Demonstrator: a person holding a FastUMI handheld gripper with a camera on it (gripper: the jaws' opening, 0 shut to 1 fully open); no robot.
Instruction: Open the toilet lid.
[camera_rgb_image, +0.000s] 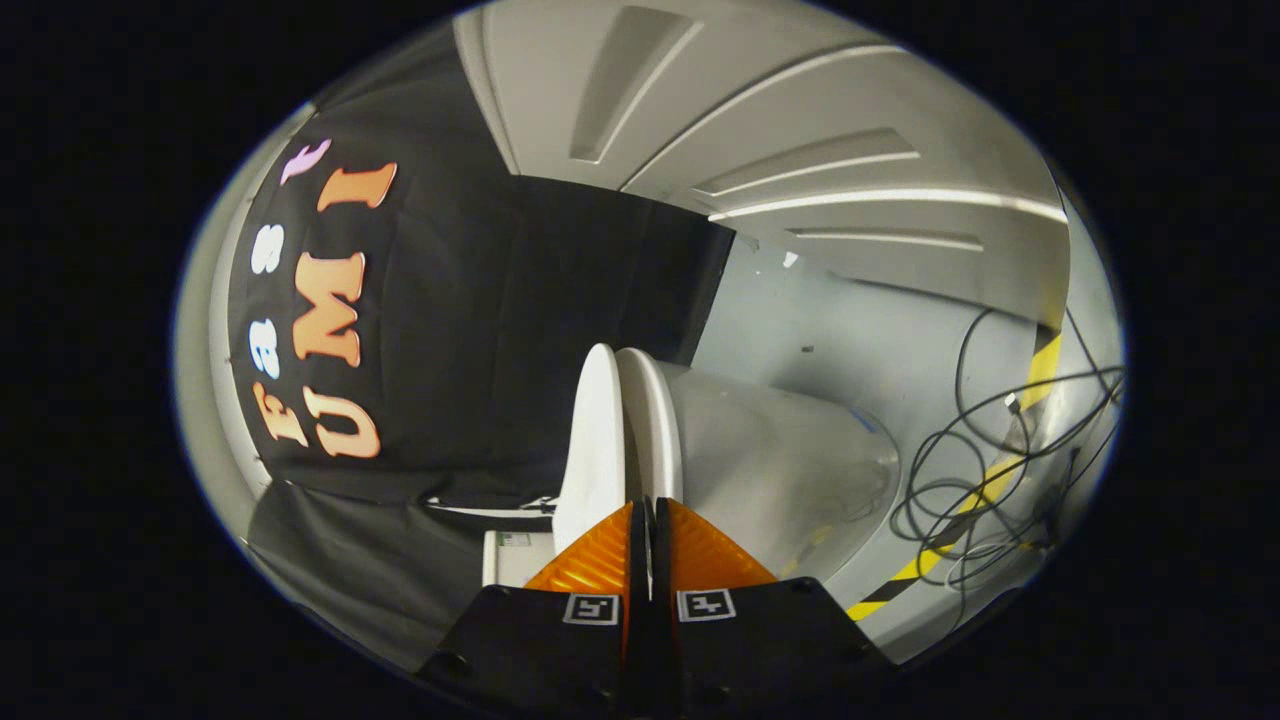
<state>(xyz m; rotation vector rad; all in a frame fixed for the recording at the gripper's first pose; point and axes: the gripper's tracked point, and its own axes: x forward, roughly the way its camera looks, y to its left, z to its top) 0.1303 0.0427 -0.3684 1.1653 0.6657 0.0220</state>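
In the gripper view, rolled far over to one side, the tongs (644, 520) are clenched, their orange fingers (600, 560) pressed tip to tip with nothing between them. Just ahead of the tips the white toilet lid (592, 440) stands clear of the seat (655, 430), with a narrow gap between the two that runs straight on from the fingertips. The toilet bowl (790, 470) lies beyond the seat, on a pale floor (880, 340) with loose black cables (985, 470) and a yellow-black tape stripe (1000, 480) farther off. The lid looks already raised, so the lift seems in its closing stage; next, I judge, comes nudging the lid fully back until it rests, then drawing the tongs clear.
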